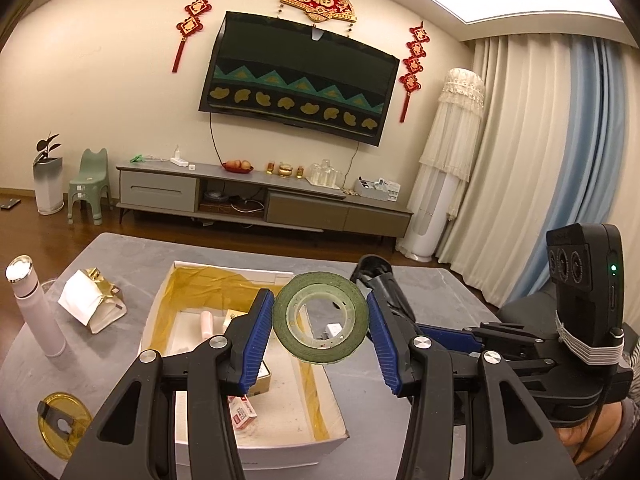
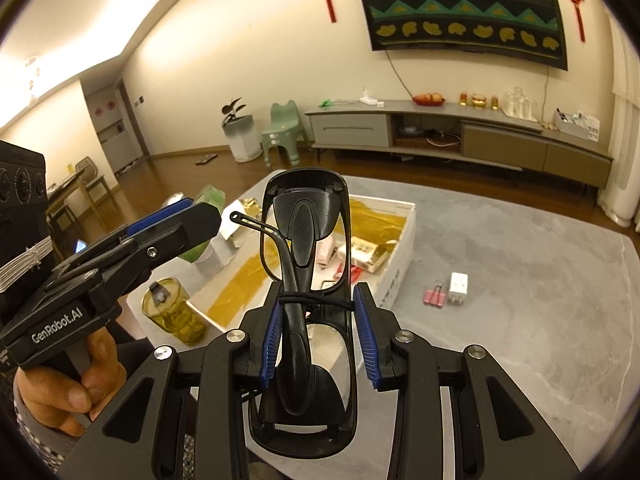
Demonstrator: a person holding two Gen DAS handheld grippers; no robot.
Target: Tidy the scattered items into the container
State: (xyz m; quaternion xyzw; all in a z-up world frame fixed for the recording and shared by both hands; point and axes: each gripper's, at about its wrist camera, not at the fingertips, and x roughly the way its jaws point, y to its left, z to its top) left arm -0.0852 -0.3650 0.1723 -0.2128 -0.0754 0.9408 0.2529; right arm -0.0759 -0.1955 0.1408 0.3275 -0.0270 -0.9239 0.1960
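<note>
Left wrist: gripper (image 1: 320,334) grips tape (image 1: 320,317) (green).

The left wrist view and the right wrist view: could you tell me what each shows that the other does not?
Only the left wrist view shows the green tape roll face-on between the left gripper fingers, plus the pink bottle. Only the right wrist view shows black sunglasses in the right gripper, plus the white charger. Both show the gold-lined box and yellow jar.
</note>
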